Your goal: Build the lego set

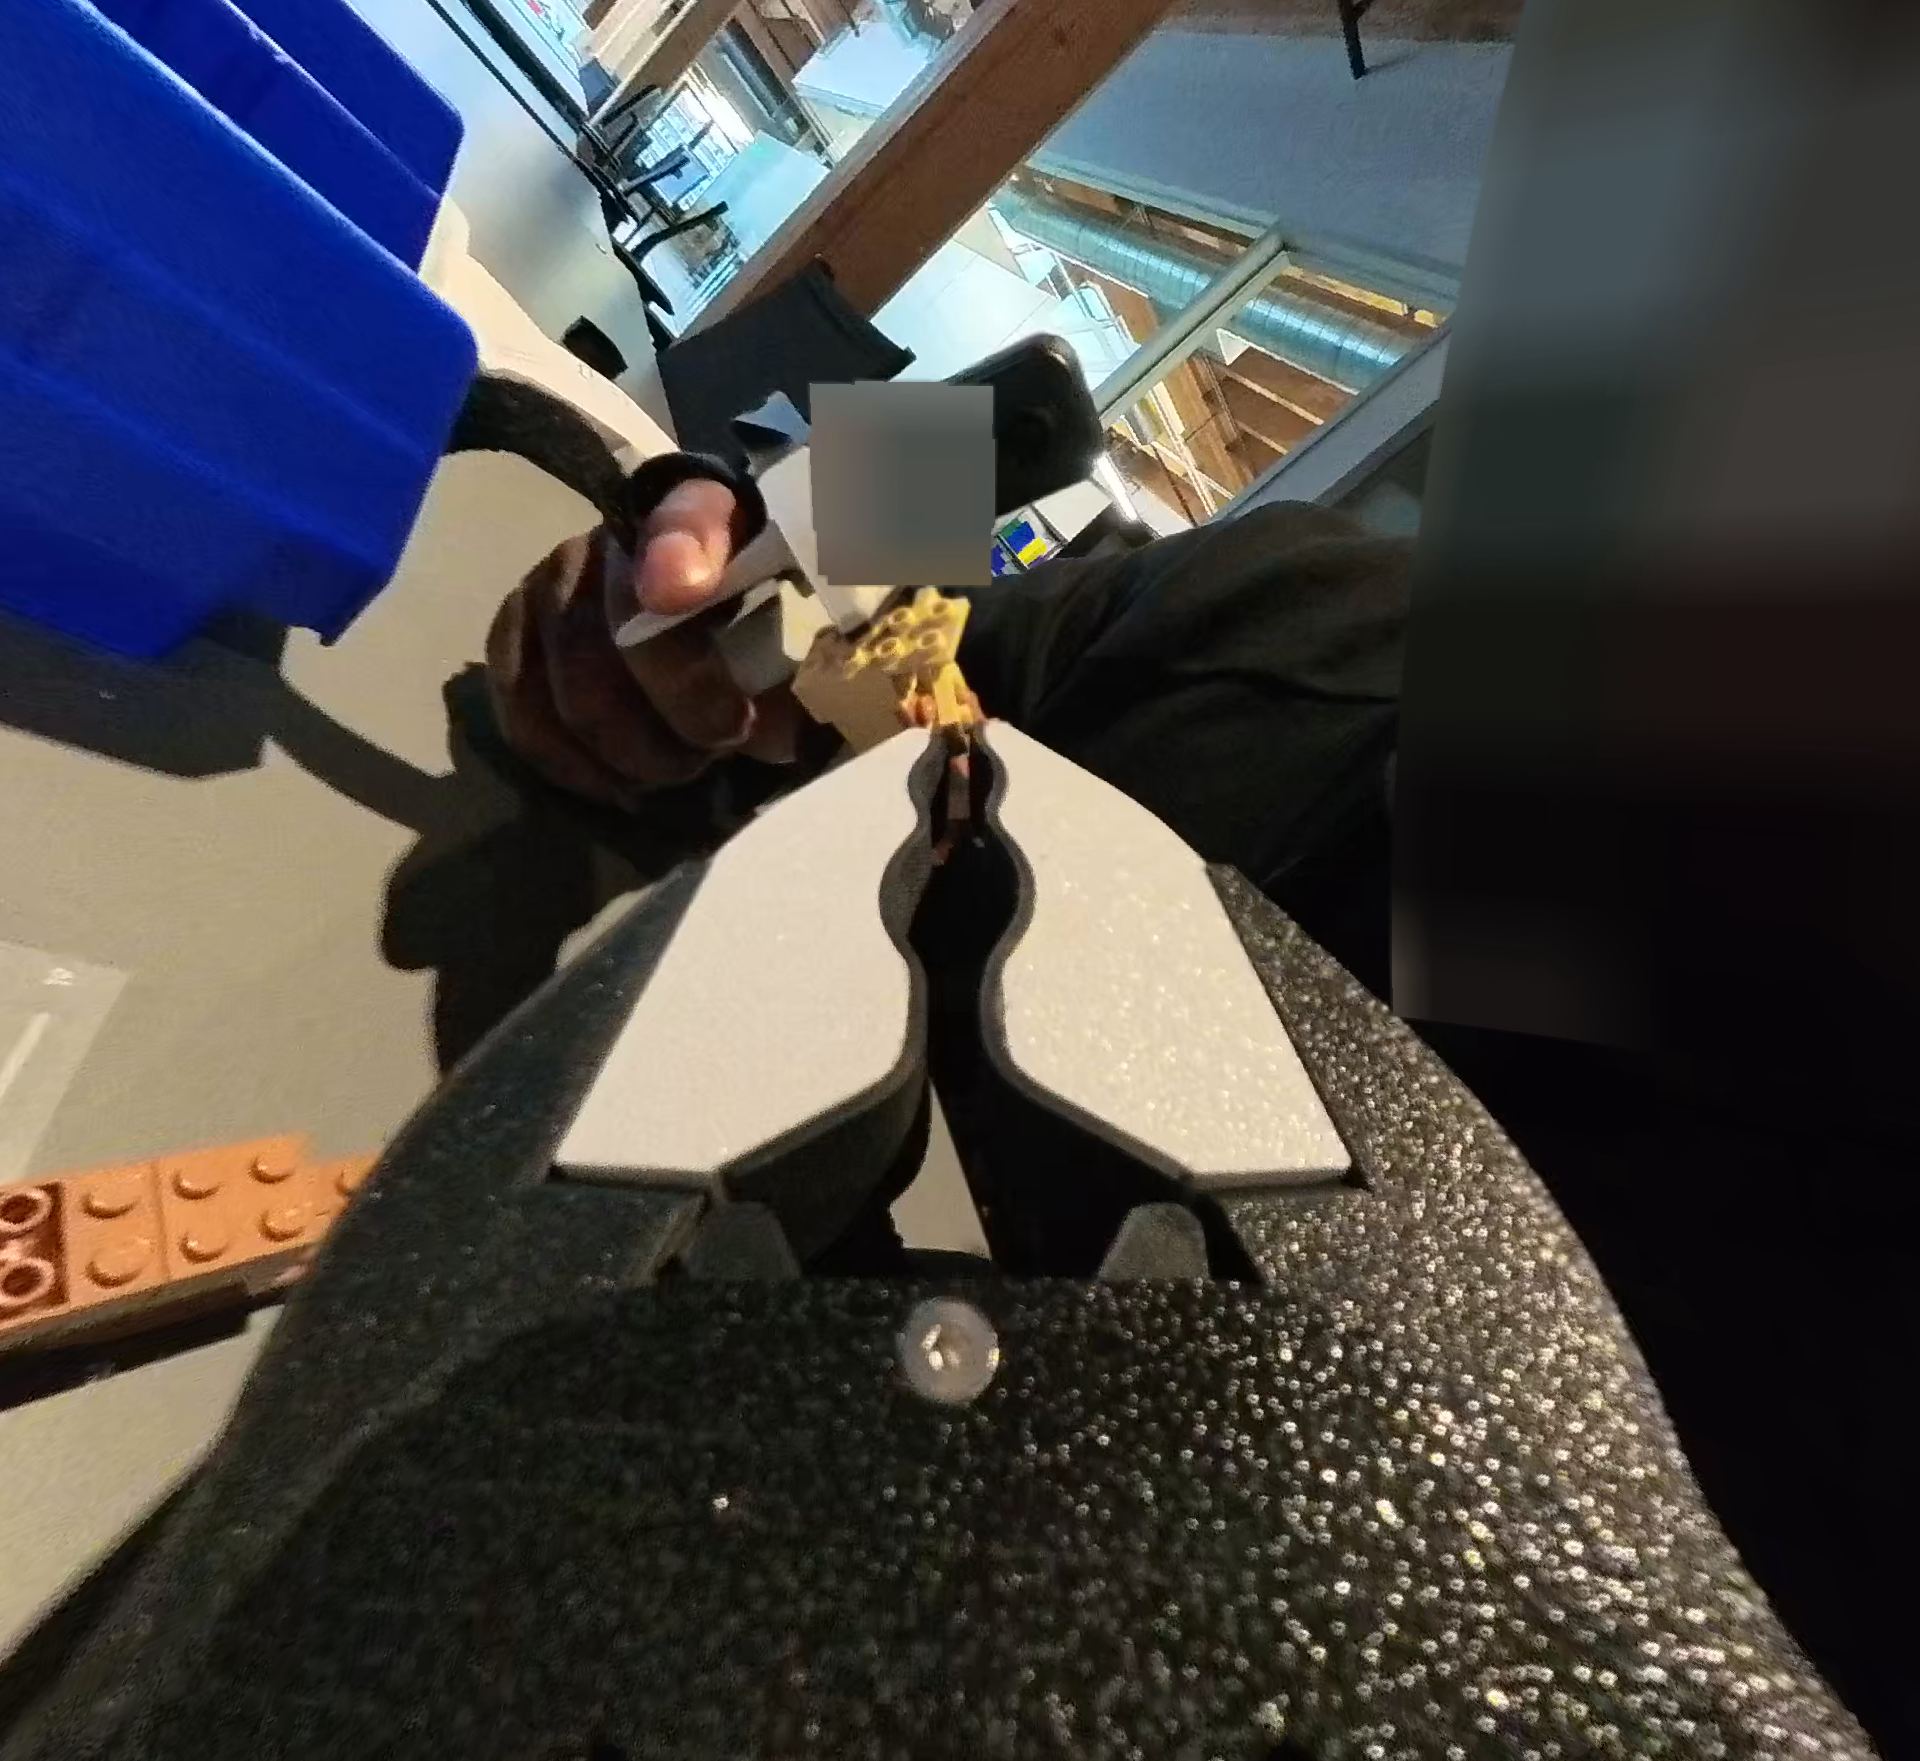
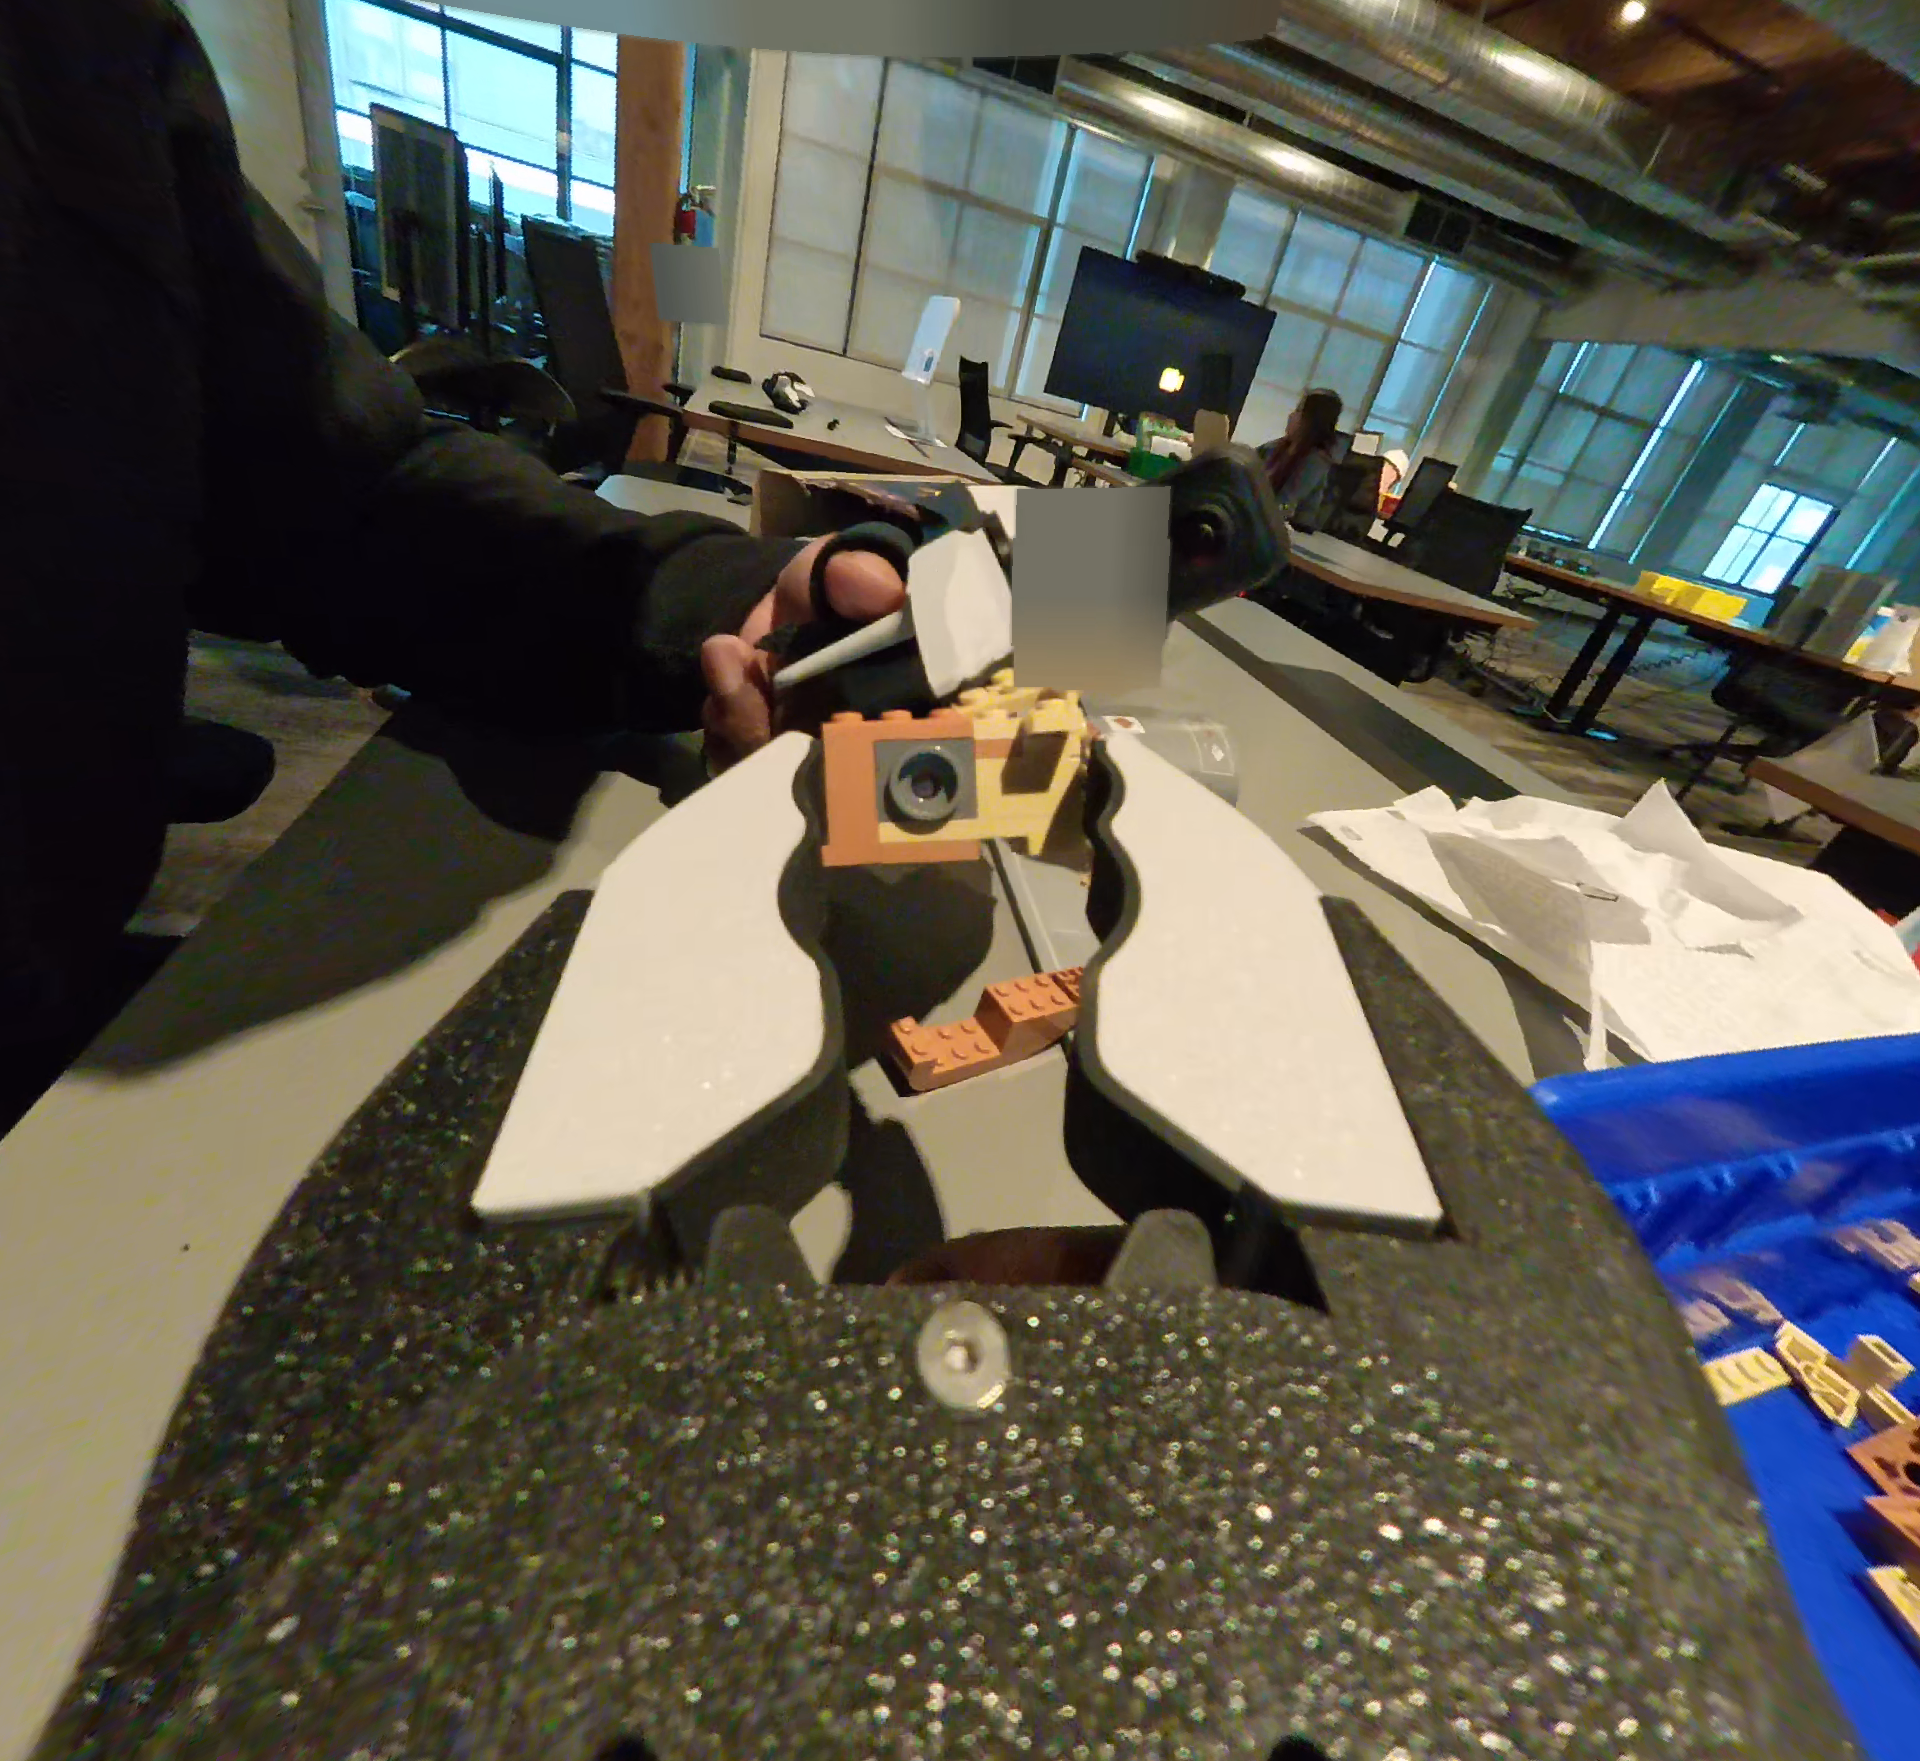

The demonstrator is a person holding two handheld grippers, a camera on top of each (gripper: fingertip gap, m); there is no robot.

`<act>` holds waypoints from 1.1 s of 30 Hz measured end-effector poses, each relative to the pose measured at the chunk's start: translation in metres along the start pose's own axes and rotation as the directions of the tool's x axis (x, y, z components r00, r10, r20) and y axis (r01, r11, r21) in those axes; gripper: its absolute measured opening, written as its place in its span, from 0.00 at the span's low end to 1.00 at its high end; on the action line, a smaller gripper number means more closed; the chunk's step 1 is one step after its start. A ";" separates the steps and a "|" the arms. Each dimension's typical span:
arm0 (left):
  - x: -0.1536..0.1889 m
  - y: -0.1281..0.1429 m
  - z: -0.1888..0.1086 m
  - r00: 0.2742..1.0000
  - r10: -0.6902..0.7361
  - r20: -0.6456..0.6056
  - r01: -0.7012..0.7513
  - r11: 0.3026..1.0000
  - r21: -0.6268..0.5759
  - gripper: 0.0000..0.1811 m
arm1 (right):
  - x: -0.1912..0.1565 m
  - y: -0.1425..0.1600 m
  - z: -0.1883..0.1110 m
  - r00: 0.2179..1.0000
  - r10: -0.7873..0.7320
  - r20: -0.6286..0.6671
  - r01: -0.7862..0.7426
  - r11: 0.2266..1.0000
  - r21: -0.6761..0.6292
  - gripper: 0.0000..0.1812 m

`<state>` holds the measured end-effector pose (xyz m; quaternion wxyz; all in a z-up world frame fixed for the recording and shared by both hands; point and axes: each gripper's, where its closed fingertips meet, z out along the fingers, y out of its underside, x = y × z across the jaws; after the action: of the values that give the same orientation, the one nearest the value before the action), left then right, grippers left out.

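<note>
A small lego assembly point(image 2: 935, 792) of brown and tan bricks, with a grey round piece on its face, is held in the air above the table. My right gripper point(image 2: 948, 761) is shut on it from both sides. In the left wrist view the assembly point(image 1: 883, 662) shows its yellow-tan studs. My left gripper point(image 1: 961, 745) is nearly closed, pinching a small yellow and brown piece point(image 1: 951, 714) at the assembly's edge. In the right wrist view the left gripper's grey fingers point(image 2: 956, 610) come down onto the top of the assembly.
A brown lego plate piece point(image 2: 987, 1015) lies on the grey table point(image 2: 260, 1140) below the grippers; it also shows in the left wrist view point(image 1: 156, 1233). A blue bin point(image 2: 1766, 1244) with several loose bricks stands at the right. Crumpled white paper sheets point(image 2: 1610, 901) lie beyond it. Left and right tips are no more than a few centimetres apart.
</note>
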<state>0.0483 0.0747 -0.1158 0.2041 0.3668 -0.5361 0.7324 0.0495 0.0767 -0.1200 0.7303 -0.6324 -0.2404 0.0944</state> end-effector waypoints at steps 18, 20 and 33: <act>0.007 0.006 0.007 0.994 -0.051 -0.094 0.051 0.999 -0.006 0.02 | -0.010 -0.007 -0.002 0.995 -0.097 0.039 0.095 0.995 0.042 0.26; 0.010 0.006 0.008 0.993 -0.050 -0.110 0.050 0.999 -0.006 0.02 | -0.011 -0.009 -0.002 0.994 -0.094 0.048 0.091 0.994 0.060 0.26; 0.003 0.004 0.009 0.999 -0.037 -0.039 0.037 0.999 0.007 0.04 | -0.008 -0.007 -0.002 0.992 -0.126 0.020 0.126 0.991 0.038 0.26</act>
<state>0.0468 0.0645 -0.1145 0.2265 0.3632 -0.5224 0.7375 0.0424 0.0698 -0.1152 0.7436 -0.6013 -0.2862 0.0595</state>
